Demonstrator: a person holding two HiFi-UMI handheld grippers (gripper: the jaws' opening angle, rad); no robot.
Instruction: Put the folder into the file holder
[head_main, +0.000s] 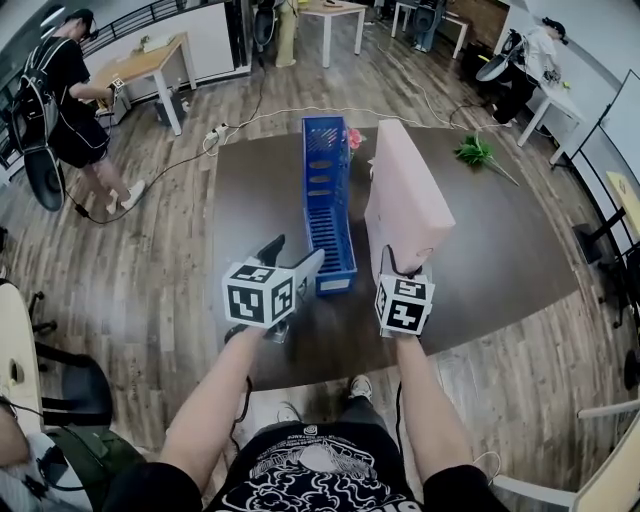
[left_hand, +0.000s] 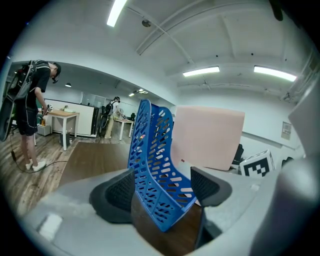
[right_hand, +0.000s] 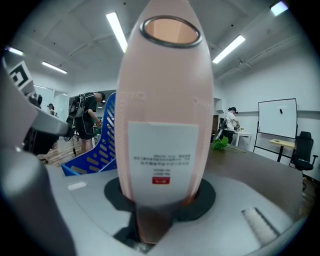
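Observation:
A pink folder (head_main: 405, 200) stands on its edge on the dark table (head_main: 500, 260), to the right of a blue perforated file holder (head_main: 328, 200) that lies lengthwise. My right gripper (head_main: 405, 270) is shut on the folder's near spine; in the right gripper view the folder (right_hand: 165, 110) fills the middle, with its label facing the camera and the pads pressed to both sides at the right gripper (right_hand: 160, 197). My left gripper (head_main: 295, 258) sits at the holder's near end. Its jaws stand open around the file holder (left_hand: 155, 165); the right pad is clear of the holder at the left gripper (left_hand: 162, 192).
A green plant sprig (head_main: 480, 152) lies at the table's far right and a small pink item (head_main: 353, 137) behind the holder. A person (head_main: 60, 90) stands on the wood floor far left, near a desk (head_main: 150, 65). A cable (head_main: 230, 125) runs past the table's far edge.

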